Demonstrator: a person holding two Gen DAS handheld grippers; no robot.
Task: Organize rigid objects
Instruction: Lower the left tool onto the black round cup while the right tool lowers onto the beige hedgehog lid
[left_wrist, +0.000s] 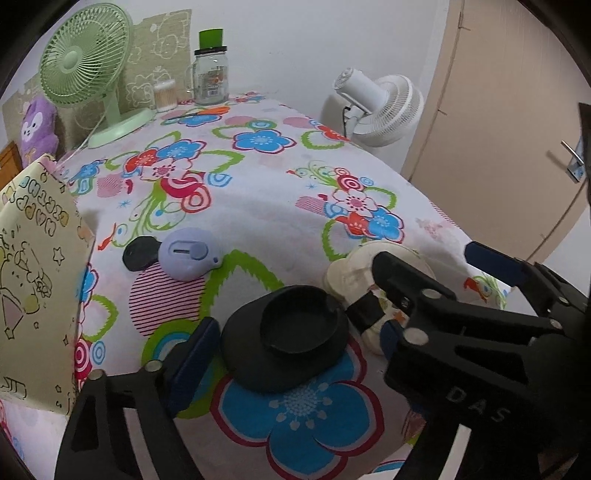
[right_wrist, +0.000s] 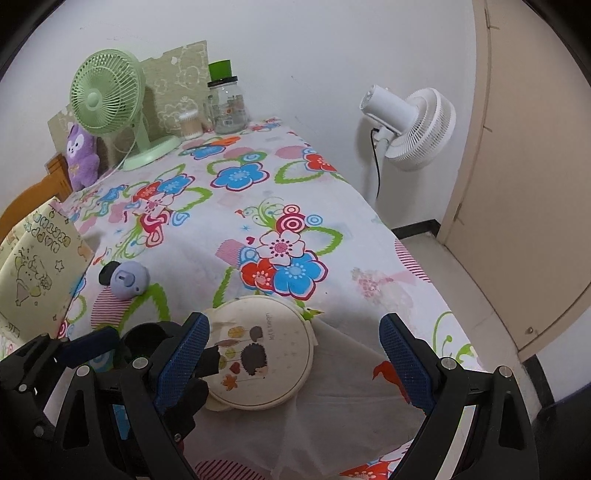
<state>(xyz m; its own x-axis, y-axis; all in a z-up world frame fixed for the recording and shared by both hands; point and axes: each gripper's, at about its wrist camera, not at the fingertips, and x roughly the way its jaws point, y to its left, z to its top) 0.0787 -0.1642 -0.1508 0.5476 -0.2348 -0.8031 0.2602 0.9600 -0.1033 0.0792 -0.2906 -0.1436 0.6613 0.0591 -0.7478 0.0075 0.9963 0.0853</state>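
Note:
A black round dish (left_wrist: 286, 338) lies on the flowered tablecloth (left_wrist: 258, 206) between the open fingers of my left gripper (left_wrist: 295, 345). A cream round lid with a hedgehog picture (right_wrist: 264, 350) lies just right of it, between the open fingers of my right gripper (right_wrist: 295, 356). That lid shows in the left wrist view (left_wrist: 351, 273), partly hidden by the right gripper (left_wrist: 439, 277). A lilac round gadget with a black part (left_wrist: 188, 258) lies further back left, and it also shows in the right wrist view (right_wrist: 127, 278). Neither gripper holds anything.
A cartoon-printed paper bag (left_wrist: 35, 288) stands at the left edge. At the back stand a green desk fan (left_wrist: 86, 66), a glass jar with a green cap (left_wrist: 210, 70), a cotton-swab tub (left_wrist: 165, 95) and a purple plush (left_wrist: 38, 127). A white floor fan (right_wrist: 413, 127) and a door (right_wrist: 535, 166) are at right.

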